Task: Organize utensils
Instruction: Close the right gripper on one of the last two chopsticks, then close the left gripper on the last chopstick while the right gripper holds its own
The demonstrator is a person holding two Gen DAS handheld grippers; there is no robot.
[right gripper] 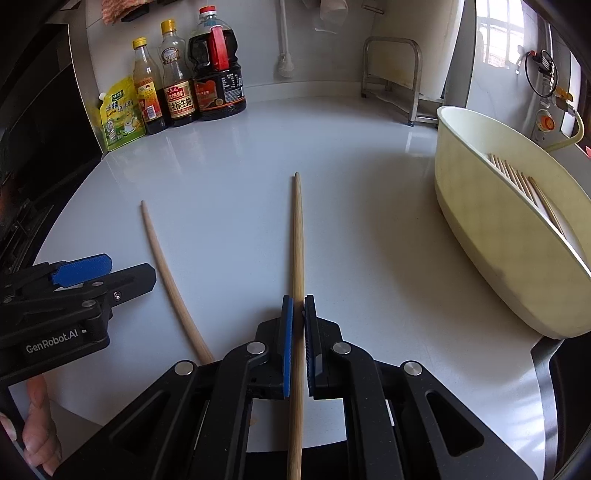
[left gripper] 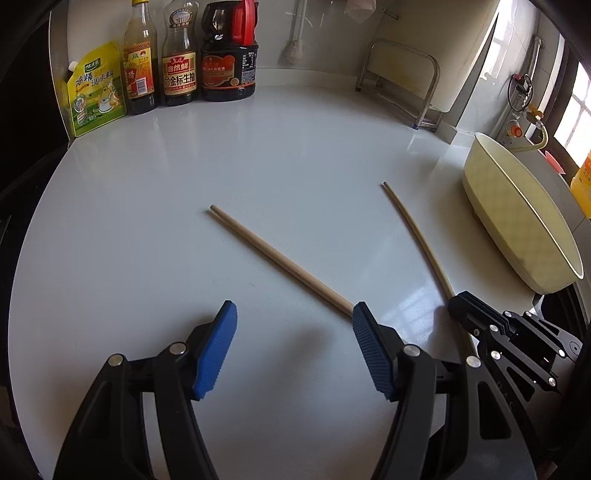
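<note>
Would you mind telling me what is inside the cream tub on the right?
In the right wrist view, the cream tub holds a row of wooden chopsticks against its far wall. Its near wall covers the bottom, so anything else inside cannot be seen.

Glossy white countertop (left gripper: 258,155) reflects daylight from a barred window (right gripper: 495,33) at right, meets a pale wall (left gripper: 314,33) behind, with a bent steel-tube rack (right gripper: 393,70) standing in the far corner.
</note>
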